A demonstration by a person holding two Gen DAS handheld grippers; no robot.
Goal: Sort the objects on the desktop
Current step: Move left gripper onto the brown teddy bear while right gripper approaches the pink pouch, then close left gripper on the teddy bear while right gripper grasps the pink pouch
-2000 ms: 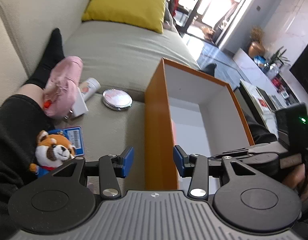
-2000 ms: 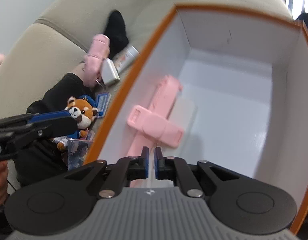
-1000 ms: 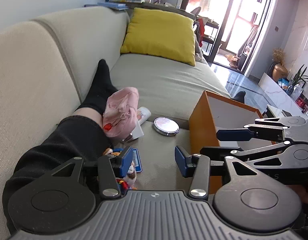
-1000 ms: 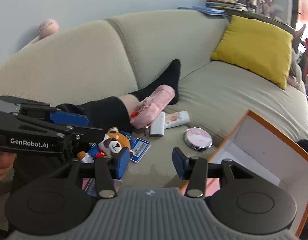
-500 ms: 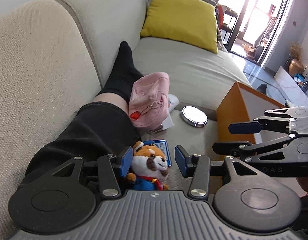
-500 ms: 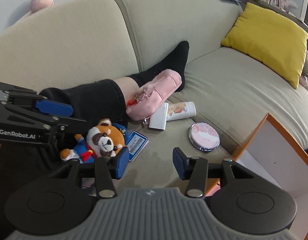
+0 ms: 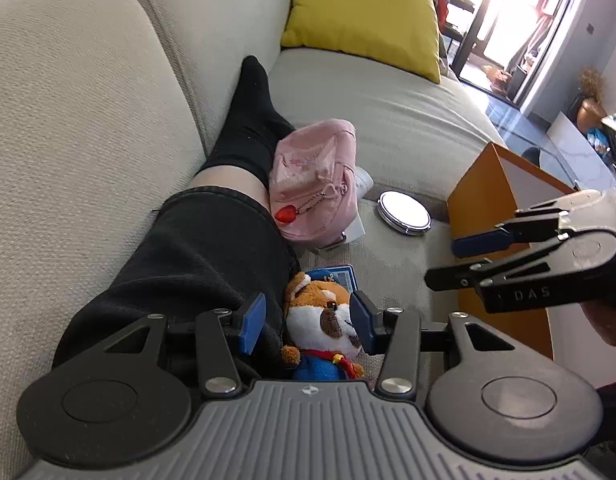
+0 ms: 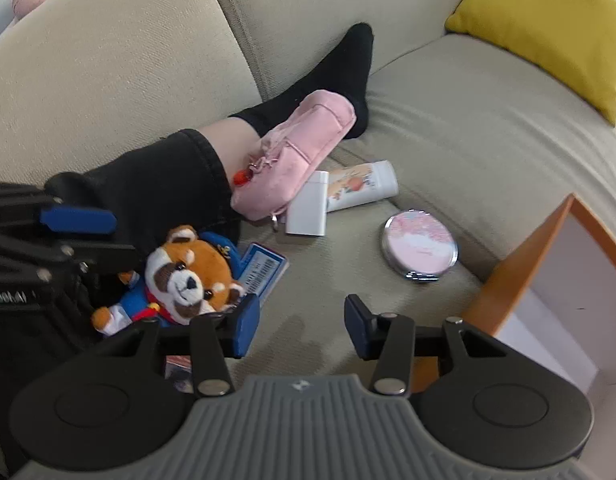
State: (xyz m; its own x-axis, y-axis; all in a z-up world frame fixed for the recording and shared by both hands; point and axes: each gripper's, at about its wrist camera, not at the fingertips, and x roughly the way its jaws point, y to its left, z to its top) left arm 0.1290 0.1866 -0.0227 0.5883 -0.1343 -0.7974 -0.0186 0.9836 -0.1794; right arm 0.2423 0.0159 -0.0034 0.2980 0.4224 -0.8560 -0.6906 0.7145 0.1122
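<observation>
Both grippers have swung from the orange box (image 7: 484, 216) toward the sofa clutter; the left gripper (image 7: 305, 322) now brackets the red panda plush (image 7: 324, 320), fingers released, ready to grasp; the right gripper (image 8: 301, 326) hangs empty, fingers released.

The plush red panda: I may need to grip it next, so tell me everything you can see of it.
The plush red panda is a small soft toy with orange fur, a white face with brown patches, and a blue outfit with red trim. It lies on the beige sofa seat, against a person's black-trousered leg. A blue barcode card lies partly under it. In the left wrist view its head sits between the open left gripper fingers, which do not visibly press on it.
</observation>
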